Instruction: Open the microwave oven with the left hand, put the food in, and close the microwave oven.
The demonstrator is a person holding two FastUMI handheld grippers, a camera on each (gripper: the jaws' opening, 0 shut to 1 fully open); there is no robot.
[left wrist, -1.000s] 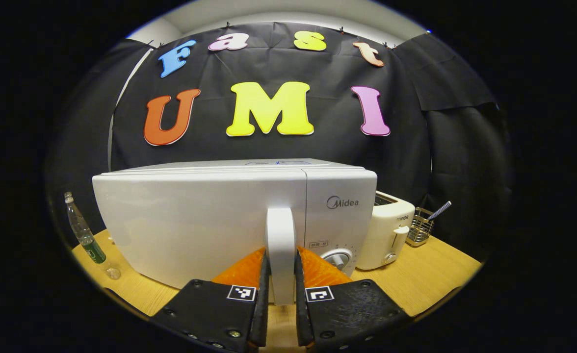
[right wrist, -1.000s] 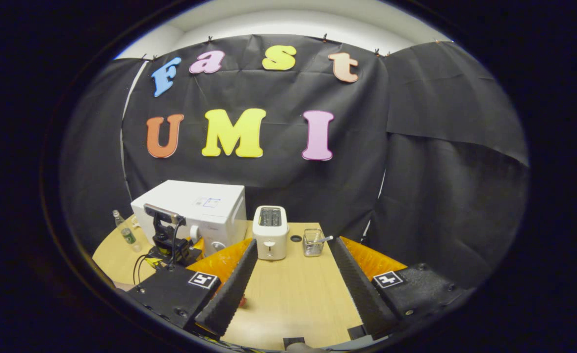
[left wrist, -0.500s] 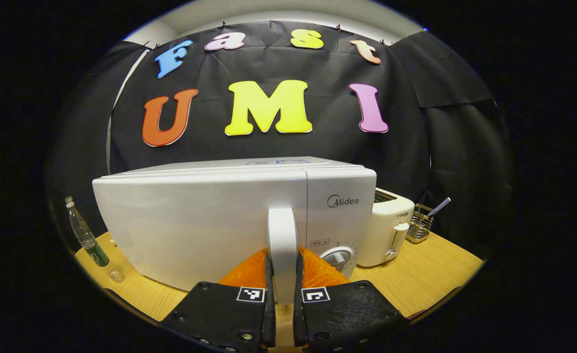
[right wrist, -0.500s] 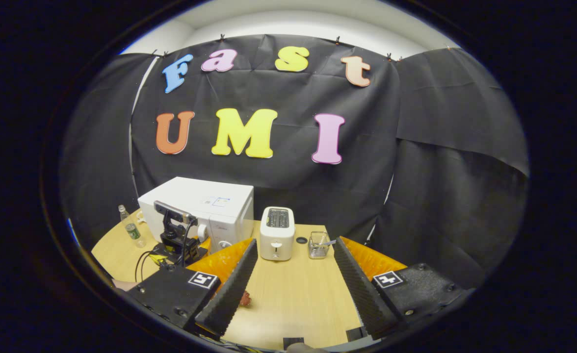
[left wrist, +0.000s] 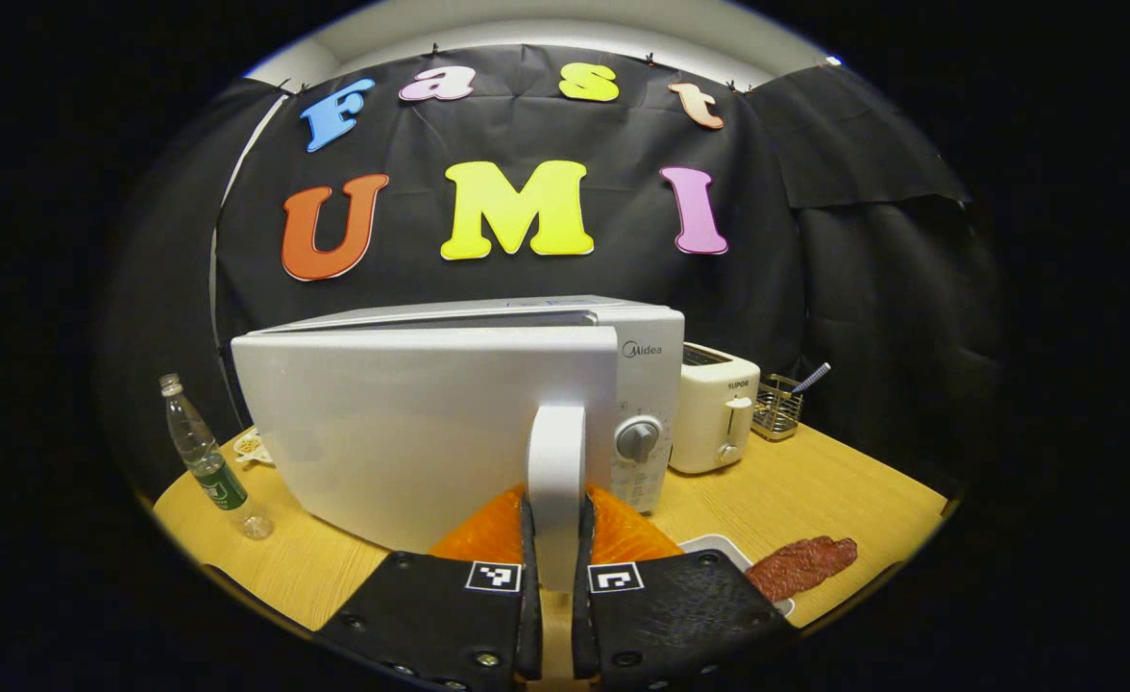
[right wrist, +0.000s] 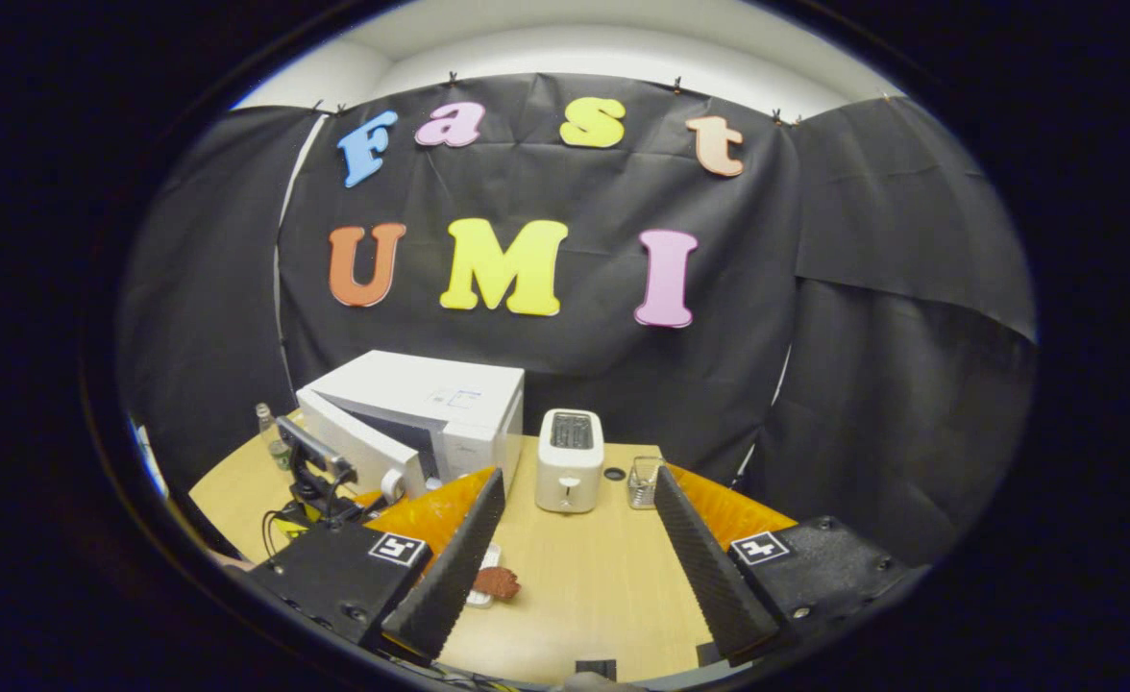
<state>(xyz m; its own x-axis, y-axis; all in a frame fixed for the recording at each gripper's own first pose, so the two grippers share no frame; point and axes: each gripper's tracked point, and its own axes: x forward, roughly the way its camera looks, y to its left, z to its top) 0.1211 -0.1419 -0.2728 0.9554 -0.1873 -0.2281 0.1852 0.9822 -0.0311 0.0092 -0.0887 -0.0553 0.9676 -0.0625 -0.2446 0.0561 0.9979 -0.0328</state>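
Left gripper [left wrist: 555, 577] is clamped on the white door handle [left wrist: 555, 461] of the microwave oven [left wrist: 642, 336], both black fingers pressing against the handle's sides. Its door [left wrist: 411, 423] stands swung partly out from the body, hinged at the left; in the right gripper view the same door [right wrist: 354, 452] is ajar, with a dark gap between it and the control panel, and the left gripper [right wrist: 320, 481] sits at its near edge. Food [left wrist: 800, 567], a reddish-brown piece, lies on a white tray [left wrist: 719, 548] on the wooden table [left wrist: 815, 490], near and to the right of the oven; in the right gripper view the food [right wrist: 496, 582] rests just beside that gripper's left finger, apart from it. Right gripper [right wrist: 575, 586] hangs above the near part of the table with its jaws spread wide and nothing between them. A cream toaster [left wrist: 714, 408] stands just right of the oven, and a wire basket [left wrist: 778, 408] with a utensil in it stands further right. A clear bottle [left wrist: 205, 457] stands upright at the left of the oven, with what appears to be a small dish [left wrist: 250, 445] behind it, too small to identify with certainty
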